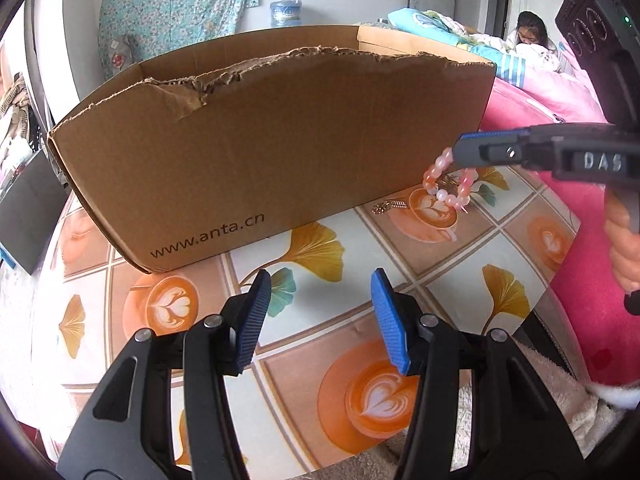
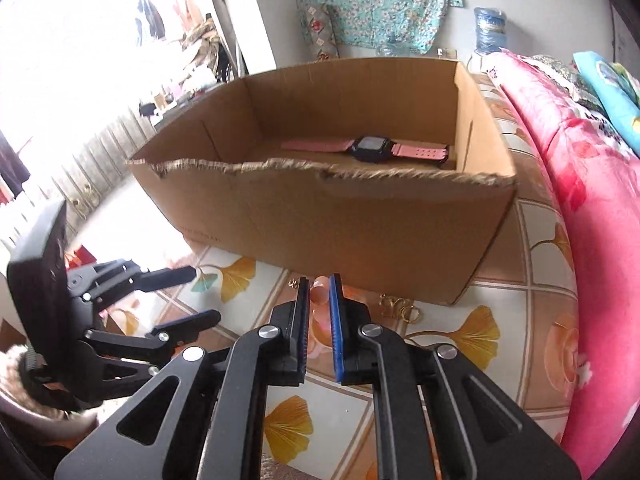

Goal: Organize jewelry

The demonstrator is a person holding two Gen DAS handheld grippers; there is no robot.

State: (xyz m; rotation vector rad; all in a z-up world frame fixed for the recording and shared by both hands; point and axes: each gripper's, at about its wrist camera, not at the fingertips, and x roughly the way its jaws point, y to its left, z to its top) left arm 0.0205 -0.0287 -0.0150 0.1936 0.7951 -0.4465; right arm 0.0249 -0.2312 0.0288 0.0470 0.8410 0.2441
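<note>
An open cardboard box (image 1: 280, 152) with a torn front rim stands on the patterned table; it also shows in the right wrist view (image 2: 360, 220). A watch with a pink strap (image 2: 368, 147) lies inside it. My right gripper (image 2: 319, 292) is shut on a pink bead bracelet (image 1: 448, 186), which hangs just above the table by the box's front right corner; the gripper also shows in the left wrist view (image 1: 460, 152). Small gold pieces (image 2: 400, 306) lie on the table below, with one more (image 1: 388, 206) near the box. My left gripper (image 1: 320, 300) is open and empty in front of the box.
The table carries a cloth with coffee-cup and ginkgo-leaf prints (image 1: 368, 396). A pink quilt on a bed (image 2: 580, 200) runs along the right edge. A person (image 1: 530, 32) sits at the far right. A water jug (image 1: 286, 12) stands behind the box.
</note>
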